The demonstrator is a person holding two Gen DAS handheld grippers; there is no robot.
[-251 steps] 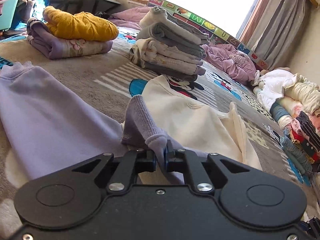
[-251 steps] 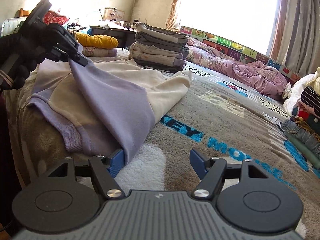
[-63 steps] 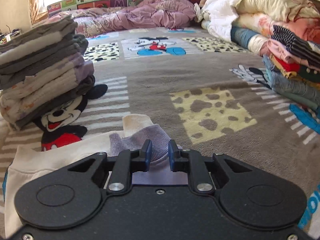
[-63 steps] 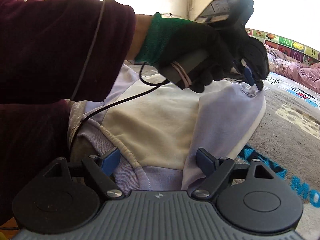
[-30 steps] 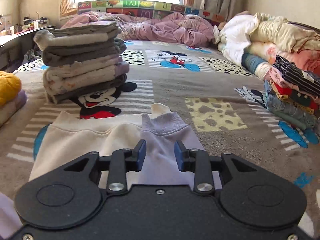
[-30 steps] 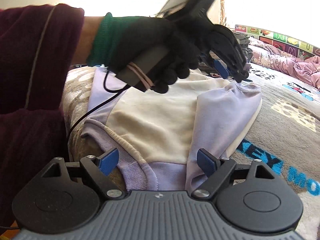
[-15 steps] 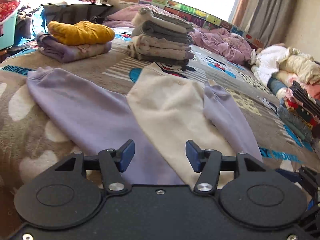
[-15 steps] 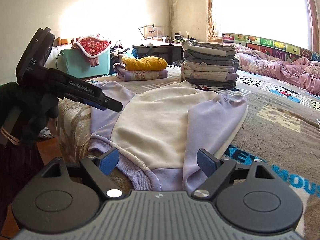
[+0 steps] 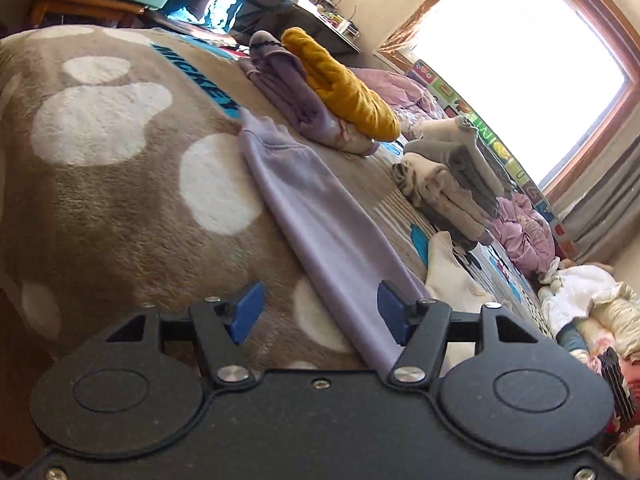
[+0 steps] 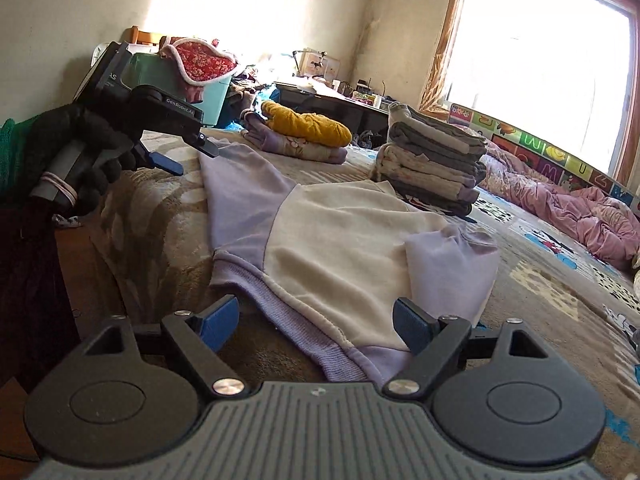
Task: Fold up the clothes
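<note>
Landmark: the cream-and-lilac sweatshirt [image 10: 344,240], lying flat on the bed [image 10: 160,216].
Just changed: the left gripper [image 9: 318,312] has let go of the cuff it carried across the sweatshirt's body and swung back to the other side; its fingers are opening, with only the edge of the unfolded sleeve [image 9: 320,216] between them, not pinched.
Folded sleeve [image 10: 448,264]: now lies over the sweatshirt's window-side edge.
Meaning: one sleeve looks done; the outstretched one is likely next.
Right gripper [image 10: 316,320]: fingers spread wide, gripping nothing, at the sweatshirt's ribbed hem [image 10: 280,320], which lies between them.
Folded stacks [image 10: 432,168]: beyond the sweatshirt's collar end.
</note>
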